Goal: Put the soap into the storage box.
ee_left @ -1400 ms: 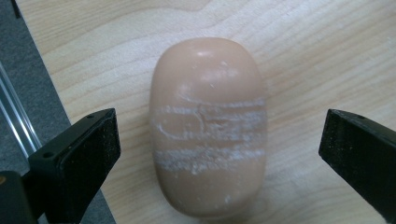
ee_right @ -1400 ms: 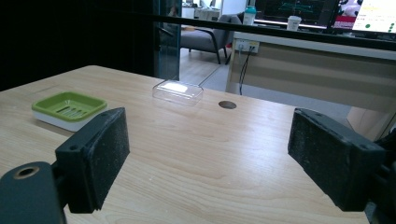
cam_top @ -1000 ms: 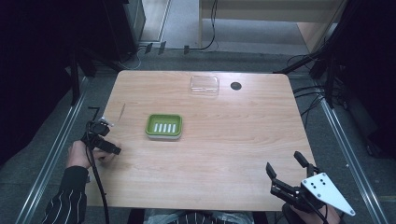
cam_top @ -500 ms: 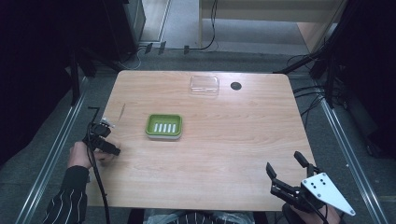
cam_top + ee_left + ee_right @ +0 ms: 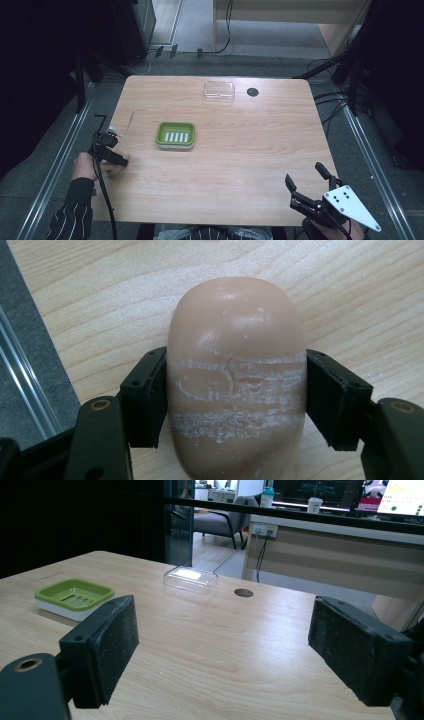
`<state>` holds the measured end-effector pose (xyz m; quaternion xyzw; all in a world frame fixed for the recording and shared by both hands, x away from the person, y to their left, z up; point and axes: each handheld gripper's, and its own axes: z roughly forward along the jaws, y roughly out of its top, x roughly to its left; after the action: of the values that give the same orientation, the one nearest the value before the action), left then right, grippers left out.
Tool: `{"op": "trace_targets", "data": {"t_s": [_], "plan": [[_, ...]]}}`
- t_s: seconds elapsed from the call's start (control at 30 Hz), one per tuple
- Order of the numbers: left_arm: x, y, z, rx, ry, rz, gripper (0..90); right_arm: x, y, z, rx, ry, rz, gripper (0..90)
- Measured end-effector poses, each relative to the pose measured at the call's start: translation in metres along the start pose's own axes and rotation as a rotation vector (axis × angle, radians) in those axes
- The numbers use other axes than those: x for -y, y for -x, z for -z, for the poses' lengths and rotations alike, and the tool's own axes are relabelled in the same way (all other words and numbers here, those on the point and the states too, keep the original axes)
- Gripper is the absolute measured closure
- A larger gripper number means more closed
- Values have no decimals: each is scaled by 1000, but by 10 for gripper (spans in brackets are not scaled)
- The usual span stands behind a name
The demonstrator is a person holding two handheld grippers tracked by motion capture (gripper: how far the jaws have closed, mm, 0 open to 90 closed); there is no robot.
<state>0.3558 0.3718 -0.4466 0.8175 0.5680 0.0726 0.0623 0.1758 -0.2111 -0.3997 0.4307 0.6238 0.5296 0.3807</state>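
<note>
A tan, rounded soap bar (image 5: pixel 236 380), scuffed with white streaks, lies flat at the table's nine o'clock edge.

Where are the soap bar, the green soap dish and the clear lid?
soap bar (image 5: pixel 236 375), left gripper view, middle of its scuffed top face between the fingers.
green soap dish (image 5: pixel 175 136), high view, slotted centre of the tray.
clear lid (image 5: pixel 219 91), high view, middle of its flat top.

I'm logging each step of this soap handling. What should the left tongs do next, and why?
Probably lift the bar of soap straight up off the table. The left tongs have just closed, and their pads press both sides of the bar, which lies on the wood near the table's left edge. The green soap dish sits empty nearby.
</note>
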Motion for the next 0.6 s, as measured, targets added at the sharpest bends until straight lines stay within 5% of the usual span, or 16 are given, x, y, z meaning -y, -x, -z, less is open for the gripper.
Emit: {"op": "trace_targets", "data": {"t_s": [0.6], "plan": [[-3, 12, 13, -2, 1, -74, 336, 0, 0, 0, 0, 1, 1, 132]]}}
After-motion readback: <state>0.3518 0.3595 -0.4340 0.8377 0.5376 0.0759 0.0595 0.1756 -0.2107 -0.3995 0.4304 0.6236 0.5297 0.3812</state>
